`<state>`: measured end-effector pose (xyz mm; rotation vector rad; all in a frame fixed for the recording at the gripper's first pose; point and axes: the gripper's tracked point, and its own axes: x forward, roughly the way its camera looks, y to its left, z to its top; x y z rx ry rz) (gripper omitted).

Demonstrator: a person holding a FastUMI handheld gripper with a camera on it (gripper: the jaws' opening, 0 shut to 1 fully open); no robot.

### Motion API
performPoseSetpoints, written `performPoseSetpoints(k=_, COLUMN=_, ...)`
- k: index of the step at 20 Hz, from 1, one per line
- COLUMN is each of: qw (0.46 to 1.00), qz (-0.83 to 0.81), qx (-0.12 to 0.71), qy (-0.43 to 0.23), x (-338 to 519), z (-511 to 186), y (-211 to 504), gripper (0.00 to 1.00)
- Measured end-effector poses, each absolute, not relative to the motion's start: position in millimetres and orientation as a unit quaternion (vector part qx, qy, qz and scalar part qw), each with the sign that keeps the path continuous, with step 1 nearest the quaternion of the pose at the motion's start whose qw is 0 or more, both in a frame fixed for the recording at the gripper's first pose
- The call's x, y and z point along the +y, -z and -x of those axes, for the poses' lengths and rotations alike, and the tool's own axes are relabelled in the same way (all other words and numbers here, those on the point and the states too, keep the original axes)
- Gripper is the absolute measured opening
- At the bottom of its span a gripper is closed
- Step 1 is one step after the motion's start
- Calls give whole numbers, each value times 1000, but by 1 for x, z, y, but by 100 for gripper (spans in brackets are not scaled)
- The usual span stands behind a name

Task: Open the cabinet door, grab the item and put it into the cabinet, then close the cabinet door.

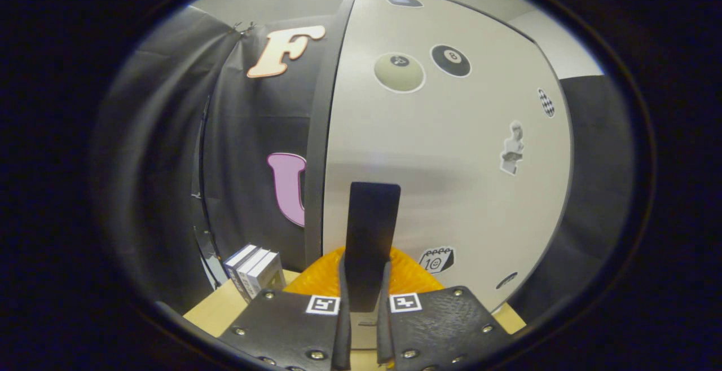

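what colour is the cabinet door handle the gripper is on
Black. The handle stands between the gripper fingers on the pale door, in the gripper view.

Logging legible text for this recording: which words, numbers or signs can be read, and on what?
"8": on the black ball sticker on the cabinet door.
Pale ball sticker, calendar sticker, boxes: too blurred to read.
The gripper clamps the black handle, which bears no text.

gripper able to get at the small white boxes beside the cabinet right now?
Probably not as things stand. The gripper is shut on the black flat door handle of the white stickered cabinet door. The small white boxes stand off to the side on the wooden tabletop, so it must release first.
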<state>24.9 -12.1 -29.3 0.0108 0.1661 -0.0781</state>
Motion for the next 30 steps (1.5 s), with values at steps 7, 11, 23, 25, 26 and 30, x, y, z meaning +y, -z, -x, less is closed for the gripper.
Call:
performPoseSetpoints(k=7, qw=996, qz=-5, qx=89, qy=9, x=-12, z=9, y=25, gripper=18)
performPoseSetpoints(k=11, qw=995, qz=-11, qx=98, qy=-10, x=-18, z=32, y=22, gripper=18)
performPoseSetpoints(k=23, qw=992, qz=-25, qx=117, qy=-47, x=-51, z=96, y=15, gripper=18)
performPoseSetpoints(k=25, qw=991, qz=-29, qx=121, qy=-54, x=-58, z=105, y=14, gripper=18)
performPoseSetpoints(k=26, qw=990, qz=-28, qx=123, qy=-59, x=-62, z=109, y=13, gripper=18)
performPoseSetpoints(k=30, qw=987, qz=-40, qx=134, qy=-77, x=-83, z=130, y=10, gripper=18)
